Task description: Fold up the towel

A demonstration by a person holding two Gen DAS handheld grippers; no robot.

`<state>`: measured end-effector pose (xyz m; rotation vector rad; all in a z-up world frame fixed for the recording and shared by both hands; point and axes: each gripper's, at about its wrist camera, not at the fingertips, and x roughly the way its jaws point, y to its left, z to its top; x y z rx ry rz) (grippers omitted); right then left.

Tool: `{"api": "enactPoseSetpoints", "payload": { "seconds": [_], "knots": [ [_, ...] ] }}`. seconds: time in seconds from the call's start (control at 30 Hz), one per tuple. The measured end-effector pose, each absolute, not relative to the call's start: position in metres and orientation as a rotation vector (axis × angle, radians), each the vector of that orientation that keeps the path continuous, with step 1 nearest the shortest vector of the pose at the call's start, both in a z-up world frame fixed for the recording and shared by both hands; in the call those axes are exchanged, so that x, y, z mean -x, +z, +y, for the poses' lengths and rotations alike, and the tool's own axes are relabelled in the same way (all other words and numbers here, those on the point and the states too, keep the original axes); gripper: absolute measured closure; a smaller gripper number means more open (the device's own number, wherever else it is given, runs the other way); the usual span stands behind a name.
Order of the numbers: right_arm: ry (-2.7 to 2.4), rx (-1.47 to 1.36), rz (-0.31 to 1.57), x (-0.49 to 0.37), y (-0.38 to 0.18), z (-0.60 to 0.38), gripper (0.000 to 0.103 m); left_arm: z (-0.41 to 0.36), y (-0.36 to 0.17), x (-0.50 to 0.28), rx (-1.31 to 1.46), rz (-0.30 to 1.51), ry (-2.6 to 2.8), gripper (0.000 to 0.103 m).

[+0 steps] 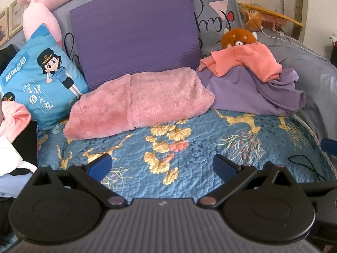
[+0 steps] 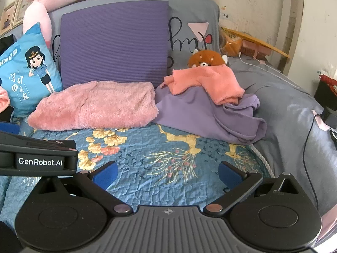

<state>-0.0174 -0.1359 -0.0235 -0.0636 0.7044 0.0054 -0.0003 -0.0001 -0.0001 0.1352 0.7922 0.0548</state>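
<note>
A fluffy pink towel (image 1: 137,103) (image 2: 94,105) lies roughly folded on the blue flowered quilt (image 1: 200,147) (image 2: 147,147). To its right a coral towel (image 1: 246,61) (image 2: 206,82) is draped crumpled over a heaped purple cloth (image 1: 252,92) (image 2: 200,113). My left gripper (image 1: 162,166) hovers open over the quilt, short of the pink towel, with nothing between its blue pads. My right gripper (image 2: 168,172) is also open and empty over the quilt, nearer the purple cloth. Neither gripper touches any fabric.
A purple ribbed mat (image 1: 134,33) leans against the grey pillow behind. A blue cartoon cushion (image 1: 42,78) stands at the left, and a brown plush toy (image 1: 238,37) sits behind the coral towel. A black cable (image 2: 309,147) runs along the right edge. Clothes are piled at the far left.
</note>
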Motion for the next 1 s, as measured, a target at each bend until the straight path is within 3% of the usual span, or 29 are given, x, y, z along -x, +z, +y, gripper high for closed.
{"api": "enactPoseSetpoints", "payload": {
  "seconds": [1.0],
  "knots": [
    [0.008,0.034,0.736,0.0132,-0.0224,-0.1381,0.000,-0.0010,0.0055,-0.0016,-0.142,0.799,0.044,0.000]
  ]
}}
